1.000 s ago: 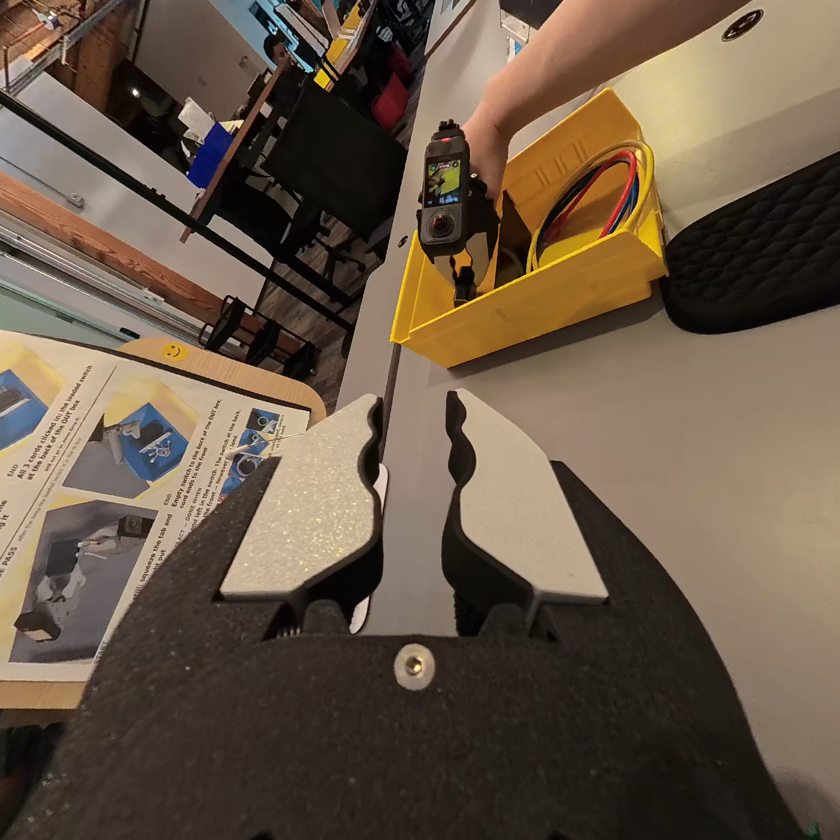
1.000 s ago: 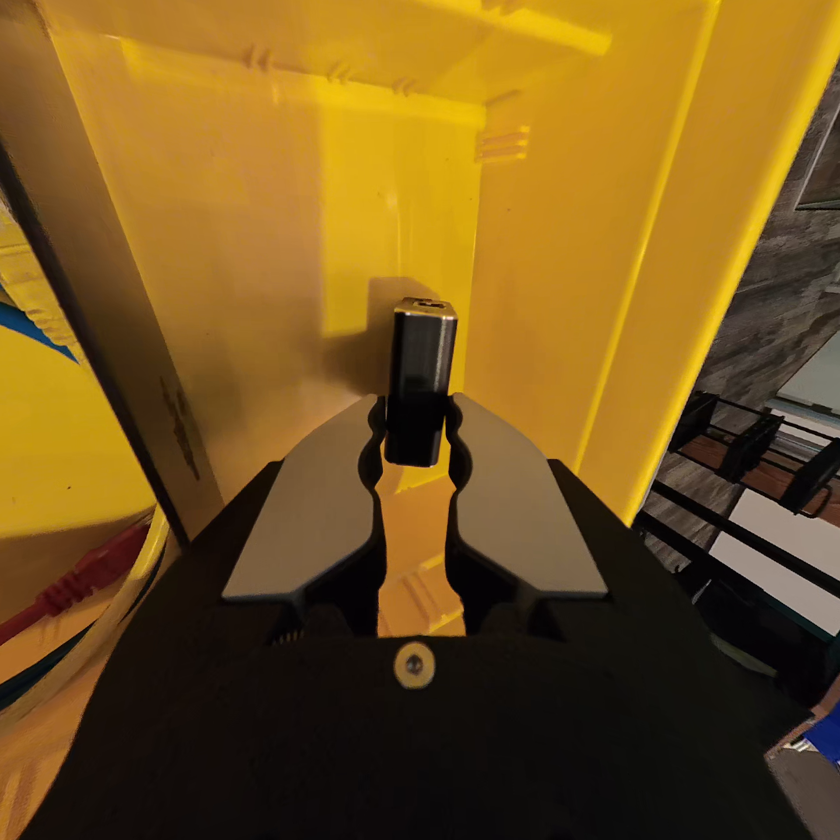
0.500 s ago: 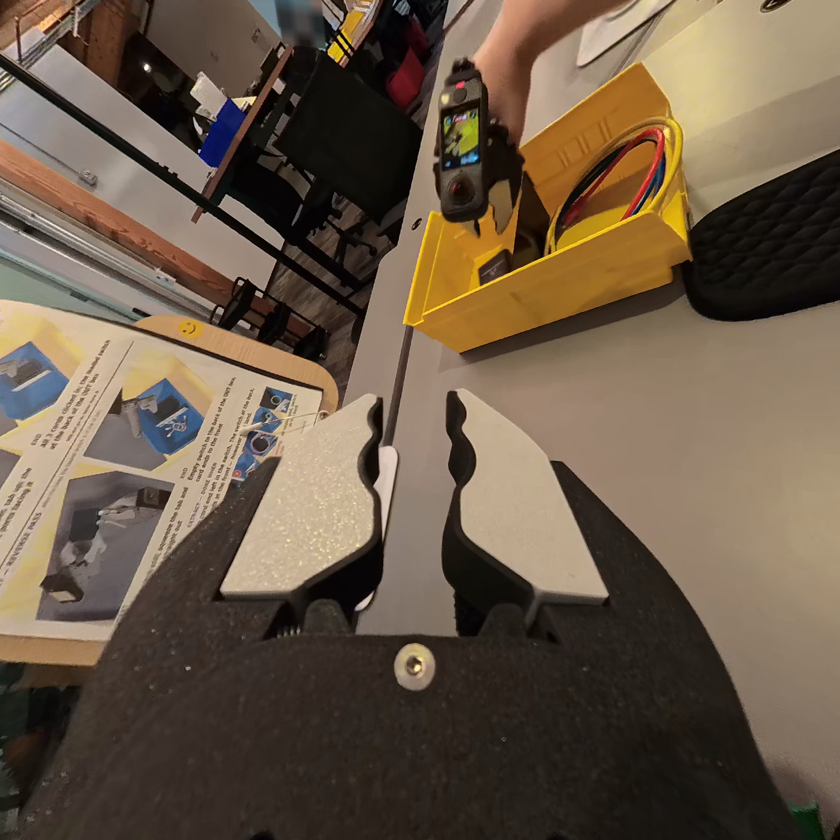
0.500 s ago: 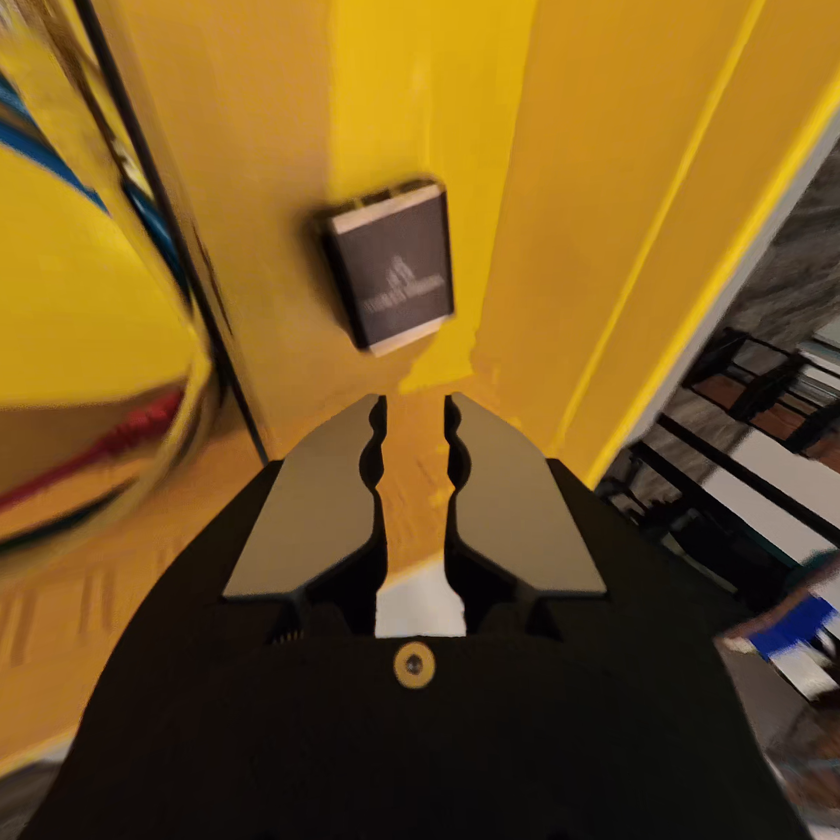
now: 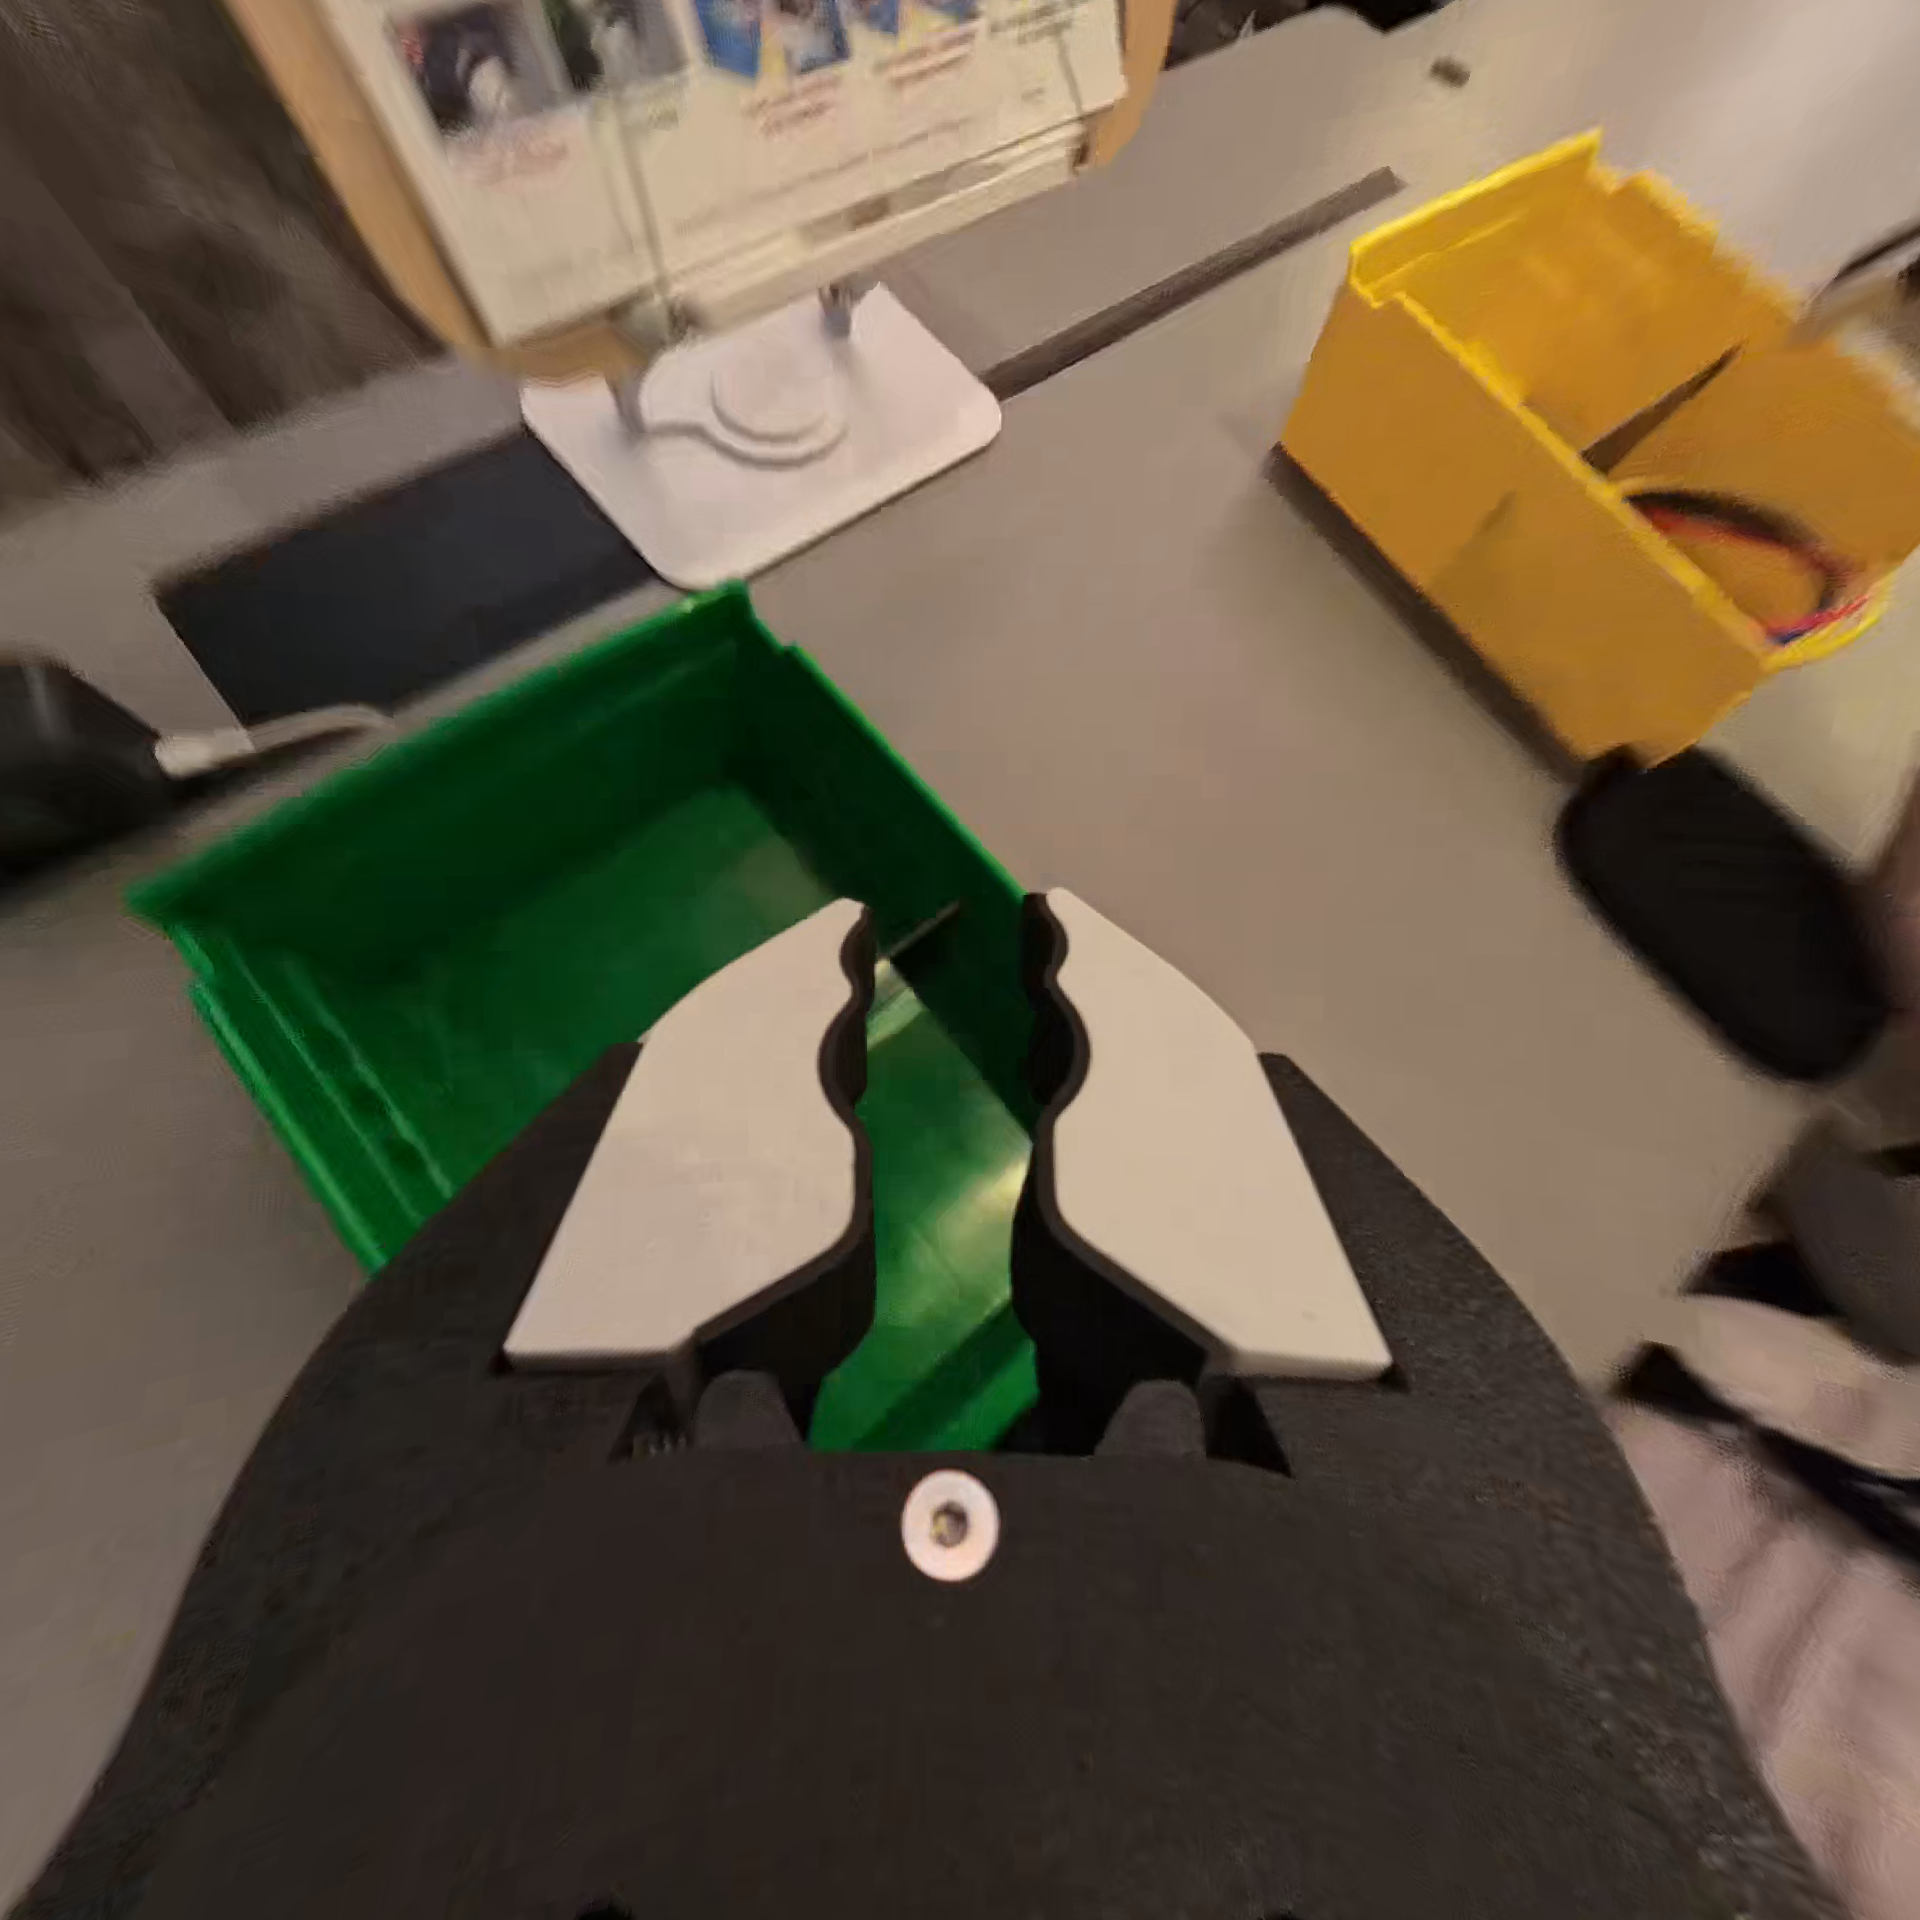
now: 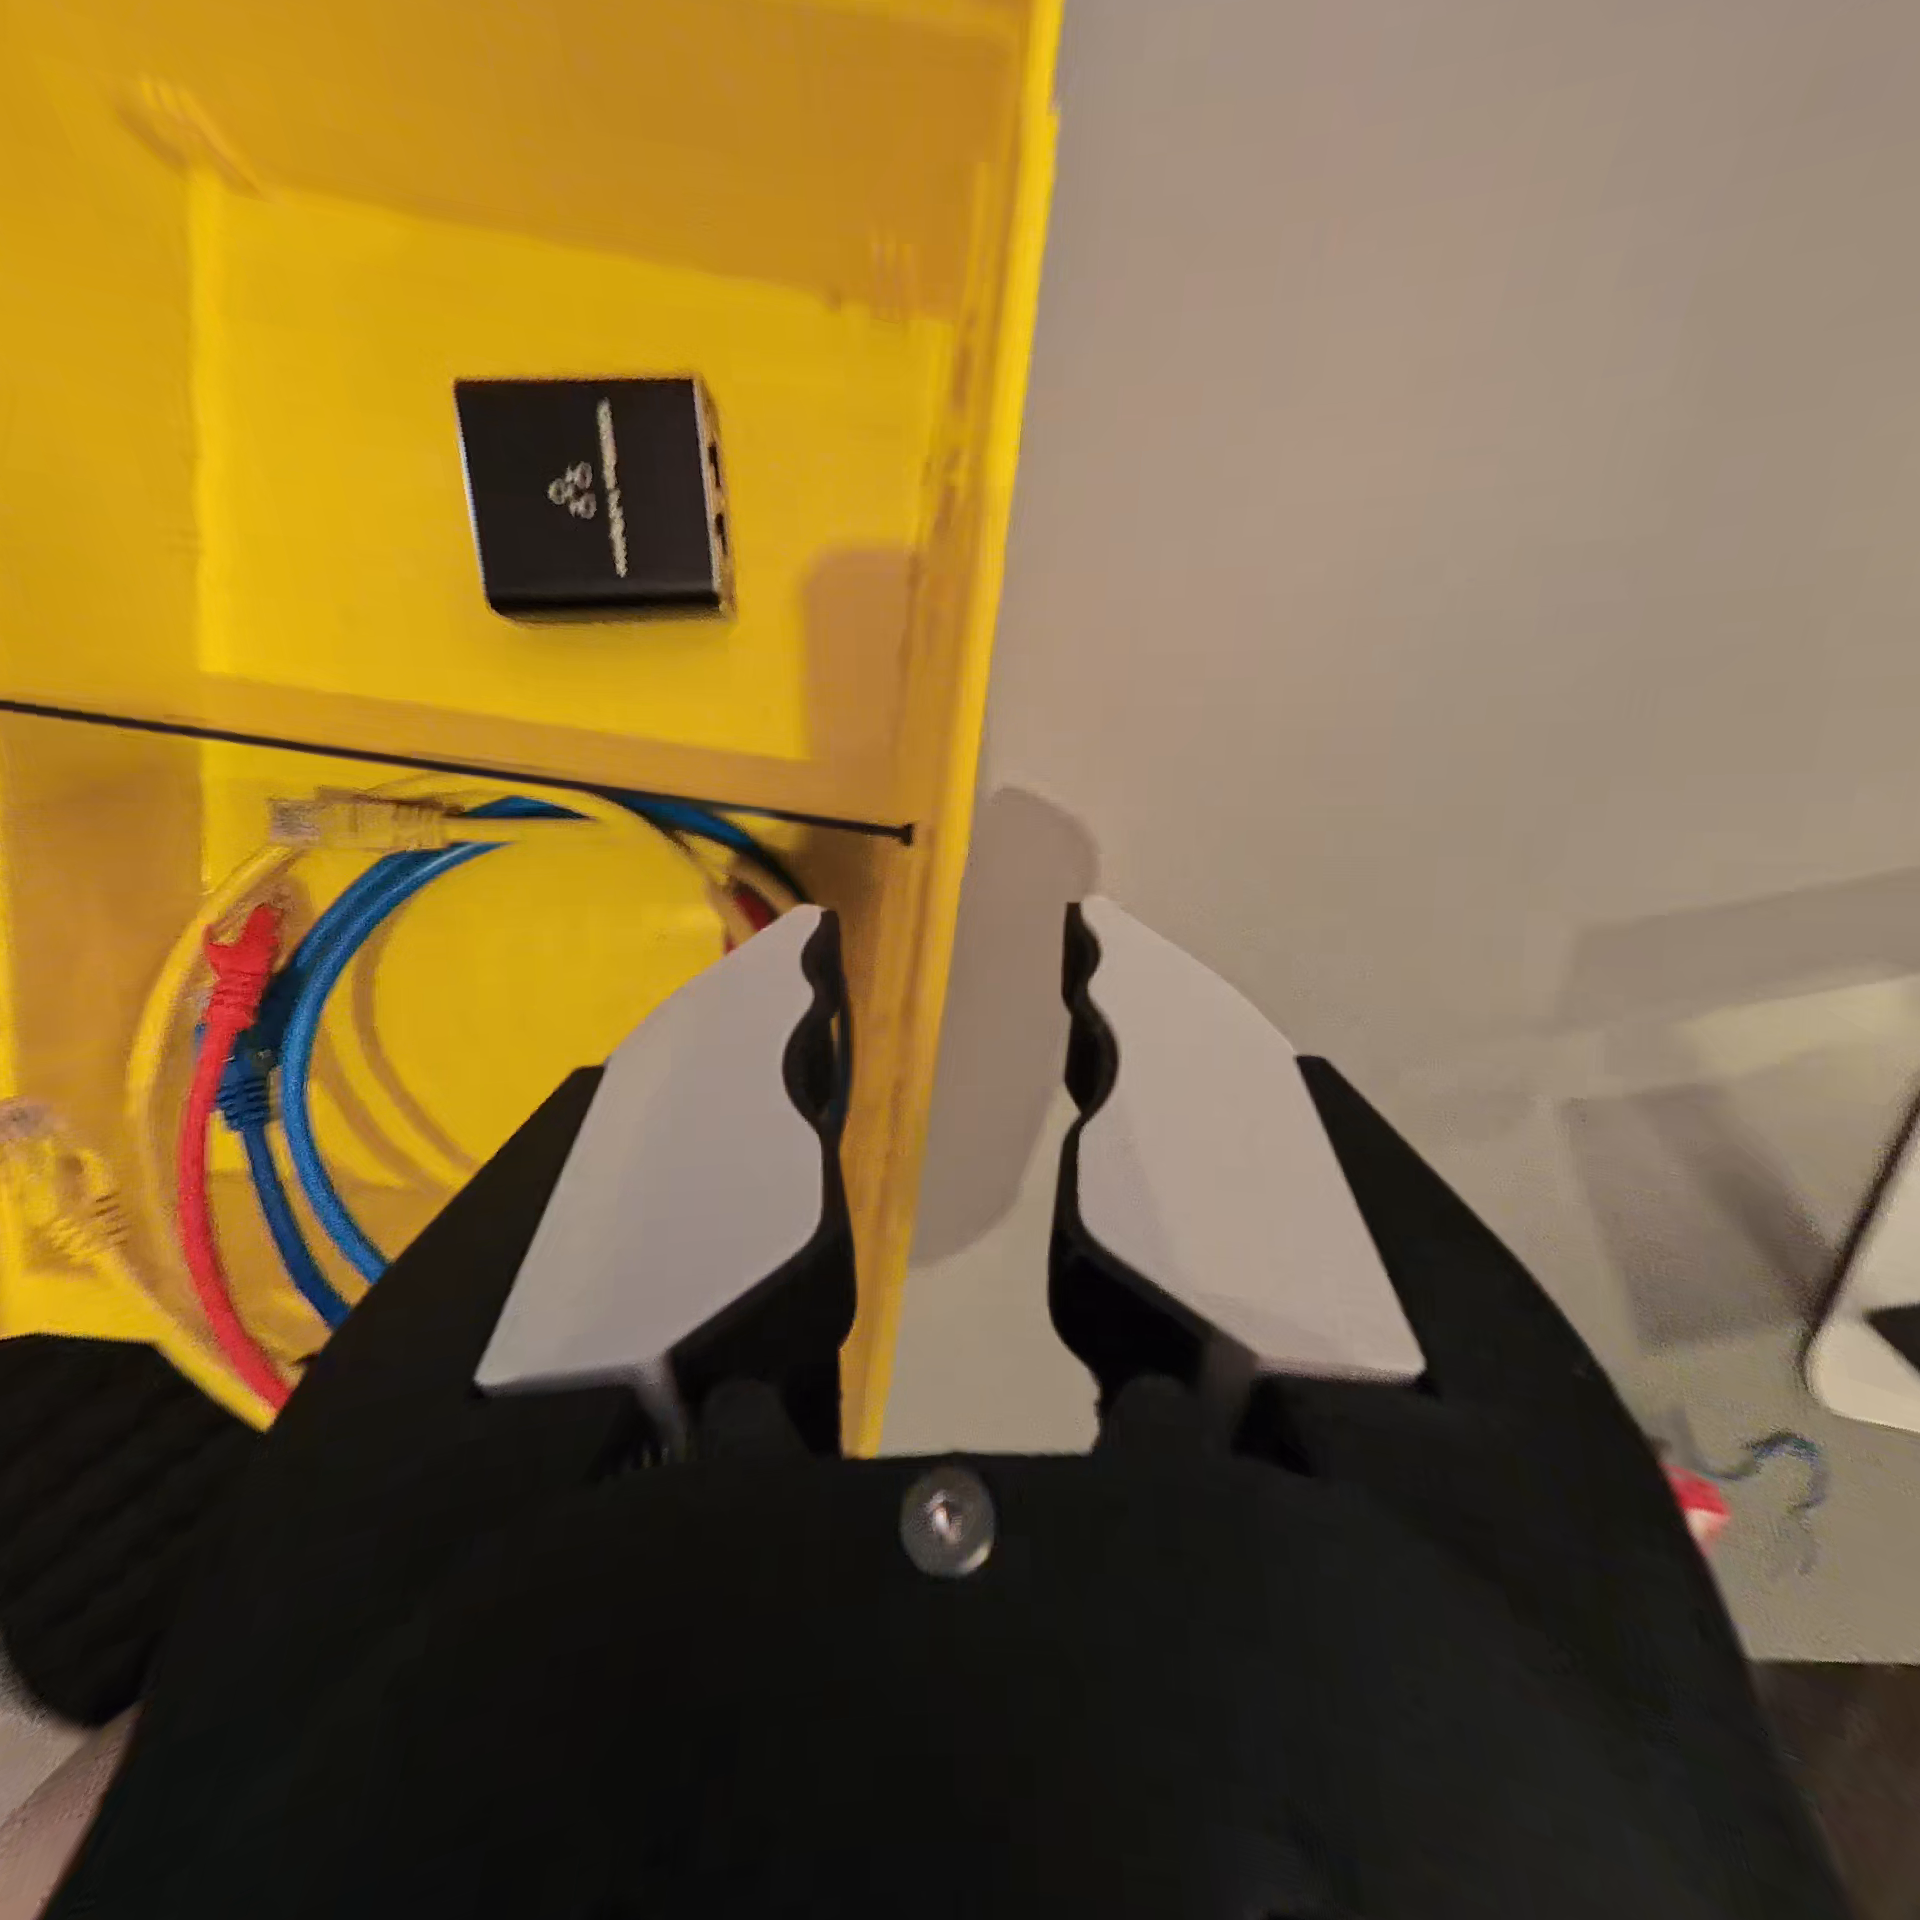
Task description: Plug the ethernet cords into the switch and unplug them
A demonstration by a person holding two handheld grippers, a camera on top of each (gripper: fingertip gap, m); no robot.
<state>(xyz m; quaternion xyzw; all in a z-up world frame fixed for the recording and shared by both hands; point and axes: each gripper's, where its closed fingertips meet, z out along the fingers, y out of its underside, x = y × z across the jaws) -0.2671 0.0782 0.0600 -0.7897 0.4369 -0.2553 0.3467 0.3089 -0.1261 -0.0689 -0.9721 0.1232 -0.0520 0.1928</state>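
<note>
The black switch lies flat in the far compartment of the yellow bin. Coiled blue, red and yellow ethernet cords lie loose in the near compartment, behind a thin black divider. My right gripper is open and empty, hovering over the bin's right wall, well back from the switch. My left gripper is open and empty above the near right corner of a green bin. The yellow bin also shows in the left wrist view, at the far right.
An instruction sheet stands on a white base behind the green bin. A black padded mat lies in front of the yellow bin. A white object sits on the grey table at the right. Left tips to right tips: about 65 centimetres. From my right tips it is roughly 12 centimetres to the black switch; from my left, 55 centimetres.
My right gripper let go of the switch, which now lies flat in the yellow bin; the gripper drew back and its jaws widened. My left gripper swung round to above the green bin.
</note>
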